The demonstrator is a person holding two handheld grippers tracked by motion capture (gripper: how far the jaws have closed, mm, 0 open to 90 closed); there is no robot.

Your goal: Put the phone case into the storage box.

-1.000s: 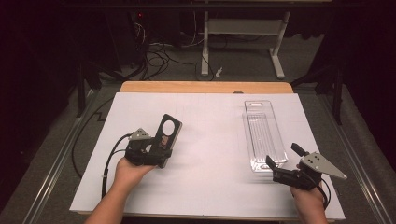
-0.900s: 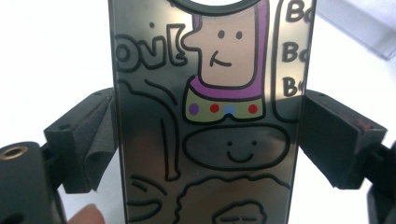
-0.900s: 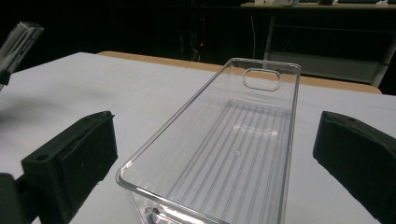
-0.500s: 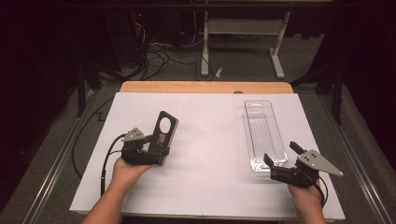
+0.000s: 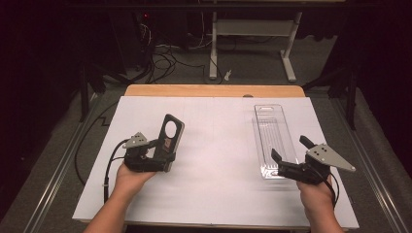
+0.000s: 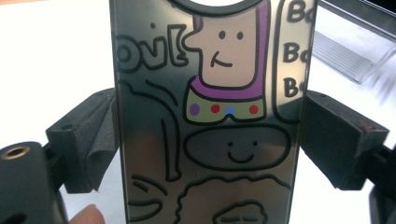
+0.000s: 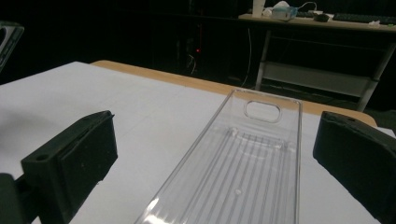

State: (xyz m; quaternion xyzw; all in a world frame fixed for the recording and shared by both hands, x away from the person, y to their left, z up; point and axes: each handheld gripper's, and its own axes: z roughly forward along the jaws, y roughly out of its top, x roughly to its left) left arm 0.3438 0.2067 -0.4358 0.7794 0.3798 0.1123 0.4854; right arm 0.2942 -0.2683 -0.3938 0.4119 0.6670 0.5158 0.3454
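Currently L gripper [image 5: 163,150] jaws clamp printed phone case [image 5: 170,138], R gripper [image 5: 291,155] jaws wide over clear plastic tray [image 5: 269,131]; light tray could skid if nudged.

Two tools are in use, one per hand: the left tool [image 5: 167,145] and the right tool [image 5: 290,154], so two hands as well, a left hand [image 5: 130,175] and a right hand [image 5: 315,191]. On the worktop [image 5: 218,145] there is one clear plastic tray [image 5: 270,133], and one dark phone case [image 6: 210,116] printed with cartoon figures sits between the left tool's jaws. The worktop itself counts as one white sheet over one wooden board [image 5: 214,90], and beyond it stands one white metal frame [image 5: 252,34] on the floor.
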